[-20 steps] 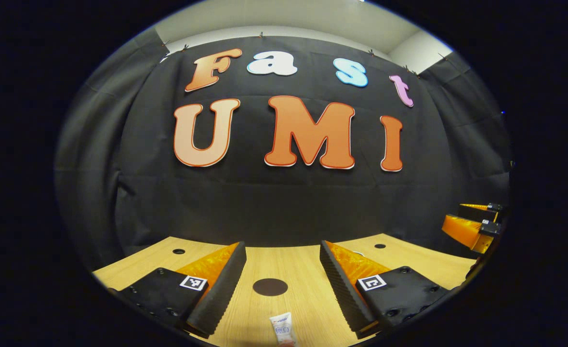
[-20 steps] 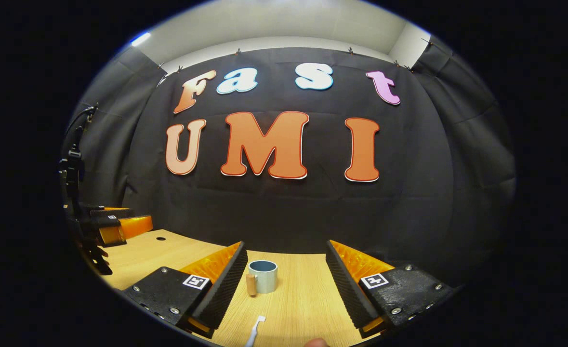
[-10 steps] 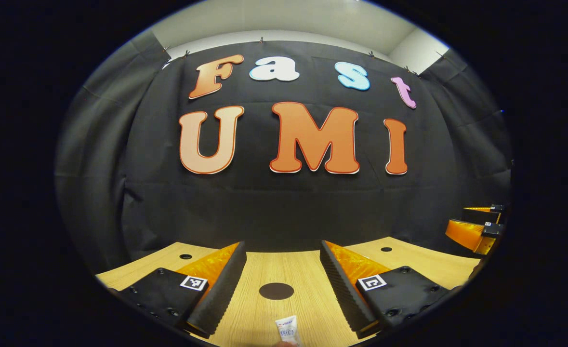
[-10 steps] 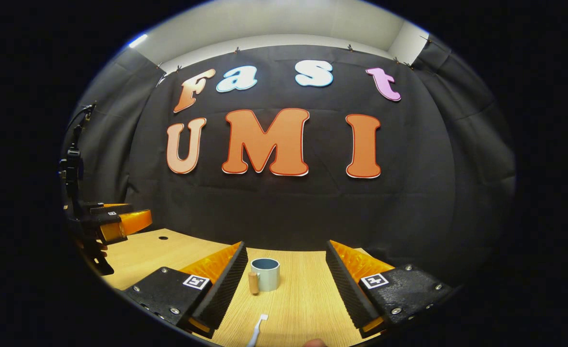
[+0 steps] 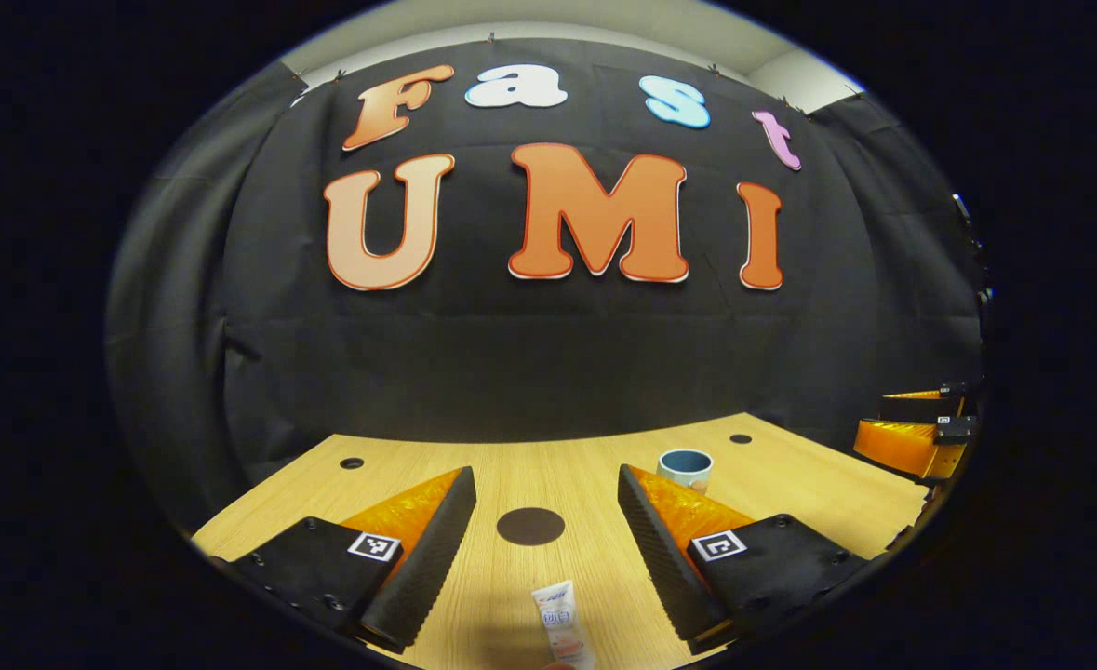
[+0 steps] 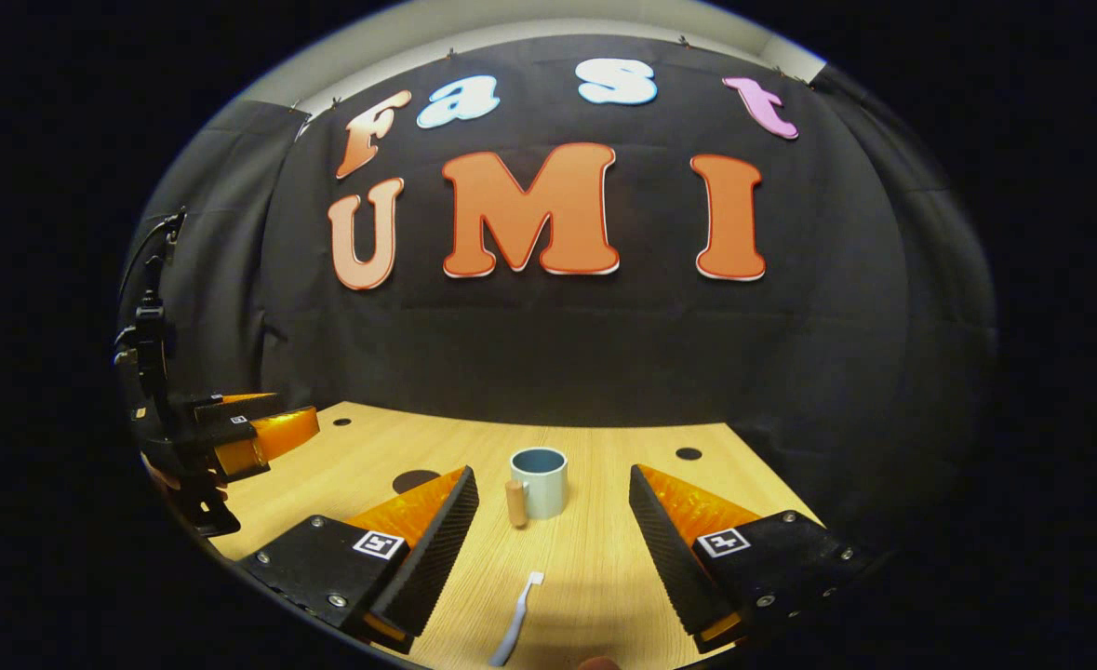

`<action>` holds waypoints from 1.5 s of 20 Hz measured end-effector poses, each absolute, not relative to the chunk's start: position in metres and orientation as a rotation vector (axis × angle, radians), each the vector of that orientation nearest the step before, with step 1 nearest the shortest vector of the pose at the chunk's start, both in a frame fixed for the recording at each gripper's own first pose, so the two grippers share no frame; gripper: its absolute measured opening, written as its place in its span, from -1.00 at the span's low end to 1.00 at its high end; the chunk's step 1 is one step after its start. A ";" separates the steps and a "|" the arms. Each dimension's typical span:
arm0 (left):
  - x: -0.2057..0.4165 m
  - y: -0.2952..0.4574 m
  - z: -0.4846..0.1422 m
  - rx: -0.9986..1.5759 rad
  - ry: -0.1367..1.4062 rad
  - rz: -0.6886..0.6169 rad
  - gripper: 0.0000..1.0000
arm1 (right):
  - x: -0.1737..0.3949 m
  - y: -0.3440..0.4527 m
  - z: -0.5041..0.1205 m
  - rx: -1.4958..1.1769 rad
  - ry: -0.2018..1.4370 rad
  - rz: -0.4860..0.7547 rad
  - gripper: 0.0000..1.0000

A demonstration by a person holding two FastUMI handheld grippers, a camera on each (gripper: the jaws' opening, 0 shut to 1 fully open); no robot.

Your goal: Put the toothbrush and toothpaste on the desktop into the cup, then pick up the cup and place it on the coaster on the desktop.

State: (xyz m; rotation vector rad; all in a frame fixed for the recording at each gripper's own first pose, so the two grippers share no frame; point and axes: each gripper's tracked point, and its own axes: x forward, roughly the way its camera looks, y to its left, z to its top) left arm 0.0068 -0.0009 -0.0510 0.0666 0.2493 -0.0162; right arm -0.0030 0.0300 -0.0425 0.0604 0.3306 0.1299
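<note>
In the left gripper view, the left gripper [image 5: 546, 521] hangs over the light wooden desktop [image 5: 567, 465] with its ridged black fingers spread wide and nothing between them. The small white toothpaste tube [image 5: 562, 631] lies flat just ahead of the gap, the dark round coaster [image 5: 530, 526] beyond it. The pale blue cup with a wooden handle [image 5: 686, 468] stands farther right, behind one finger.

In the right gripper view, the right gripper [image 6: 553, 521] is likewise spread and empty. The white toothbrush [image 6: 516, 632] lies between its fingers, the cup [image 6: 539, 482] upright farther off.
</note>
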 end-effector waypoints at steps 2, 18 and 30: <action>0.006 0.000 -0.061 0.074 0.297 -0.021 0.95 | -0.004 0.037 -0.054 0.062 0.393 0.153 0.94; -0.019 -0.012 -0.181 0.101 0.684 -0.069 0.97 | -0.034 0.066 -0.156 0.045 0.826 0.203 0.75; -0.039 -0.005 -0.245 0.021 0.921 -0.033 0.90 | -0.055 0.070 -0.189 0.050 1.090 0.152 0.12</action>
